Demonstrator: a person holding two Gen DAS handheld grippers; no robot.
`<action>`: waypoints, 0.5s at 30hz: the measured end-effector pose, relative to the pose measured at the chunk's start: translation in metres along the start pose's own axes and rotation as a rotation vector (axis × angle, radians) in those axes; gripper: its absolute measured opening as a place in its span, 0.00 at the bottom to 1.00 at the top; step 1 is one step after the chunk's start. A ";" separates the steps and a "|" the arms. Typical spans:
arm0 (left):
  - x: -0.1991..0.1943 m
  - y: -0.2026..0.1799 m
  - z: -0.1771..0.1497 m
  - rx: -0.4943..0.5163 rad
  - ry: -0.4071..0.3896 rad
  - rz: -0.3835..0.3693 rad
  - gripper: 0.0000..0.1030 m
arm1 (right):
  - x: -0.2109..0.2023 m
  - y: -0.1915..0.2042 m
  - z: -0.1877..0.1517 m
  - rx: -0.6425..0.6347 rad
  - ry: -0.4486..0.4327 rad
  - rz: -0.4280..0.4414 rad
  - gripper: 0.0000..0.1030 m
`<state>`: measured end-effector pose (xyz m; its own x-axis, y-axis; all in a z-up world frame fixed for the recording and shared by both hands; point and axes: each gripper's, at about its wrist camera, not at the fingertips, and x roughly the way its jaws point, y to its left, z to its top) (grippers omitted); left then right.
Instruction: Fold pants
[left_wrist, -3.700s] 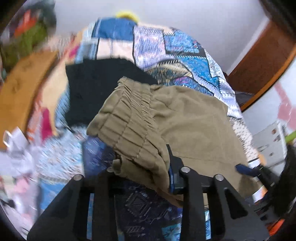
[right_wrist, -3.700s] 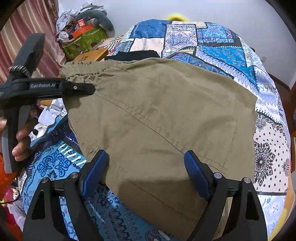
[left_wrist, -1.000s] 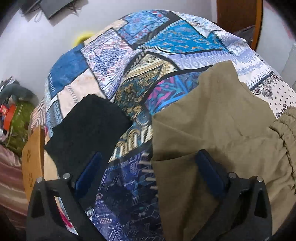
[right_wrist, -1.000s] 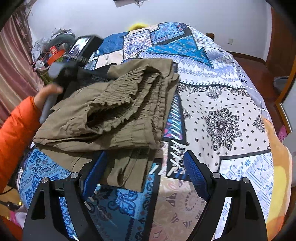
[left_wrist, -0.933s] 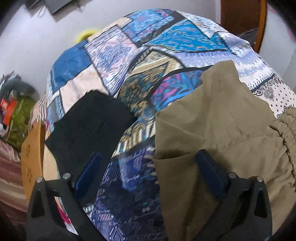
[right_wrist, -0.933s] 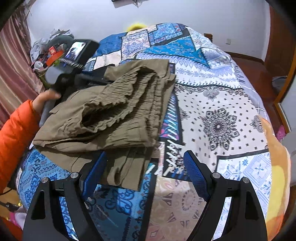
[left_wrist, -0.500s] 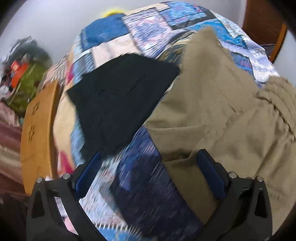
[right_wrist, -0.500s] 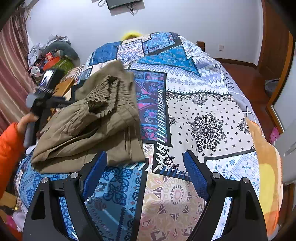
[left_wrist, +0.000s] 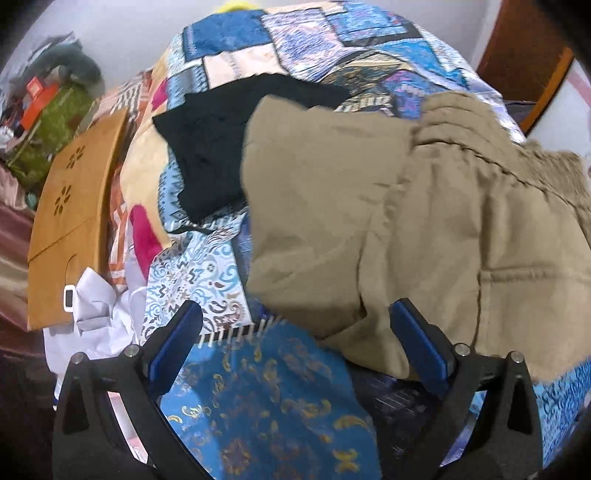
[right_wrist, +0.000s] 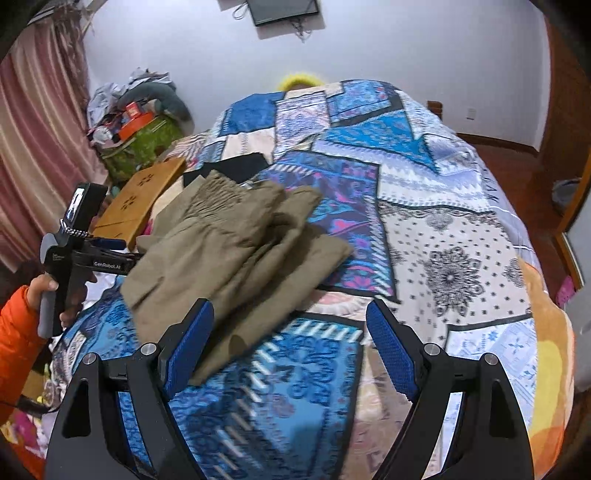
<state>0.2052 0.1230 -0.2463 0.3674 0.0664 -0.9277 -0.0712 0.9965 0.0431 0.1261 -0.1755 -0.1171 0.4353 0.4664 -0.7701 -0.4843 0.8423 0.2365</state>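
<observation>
Khaki pants (right_wrist: 236, 254) lying folded in loose heap on left near part of patchwork bedspread (right_wrist: 424, 206), elastic waistband bunching toward far side. Black garment (left_wrist: 236, 140) lying just beyond heap, partly under it. Left gripper (left_wrist: 295, 347) hovering at heap's near-left edge, fingers spread wide, gripping nothing. Right gripper (right_wrist: 290, 350) hovering over near edge, fingers likewise apart, empty. Orange sleeve (right_wrist: 16, 332) showing at left.
</observation>
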 end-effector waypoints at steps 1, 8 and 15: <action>-0.002 -0.004 0.000 0.008 -0.003 -0.003 1.00 | 0.001 0.002 0.000 -0.001 0.002 0.014 0.80; -0.007 -0.033 0.011 0.009 0.004 -0.169 1.00 | 0.004 0.003 0.000 -0.002 -0.014 0.013 0.79; -0.033 -0.035 0.019 -0.023 -0.133 -0.105 1.00 | 0.009 -0.015 0.009 0.031 -0.035 -0.018 0.38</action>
<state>0.2138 0.0867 -0.2103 0.4934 -0.0301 -0.8693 -0.0471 0.9970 -0.0612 0.1438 -0.1820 -0.1222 0.4702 0.4598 -0.7533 -0.4527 0.8584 0.2413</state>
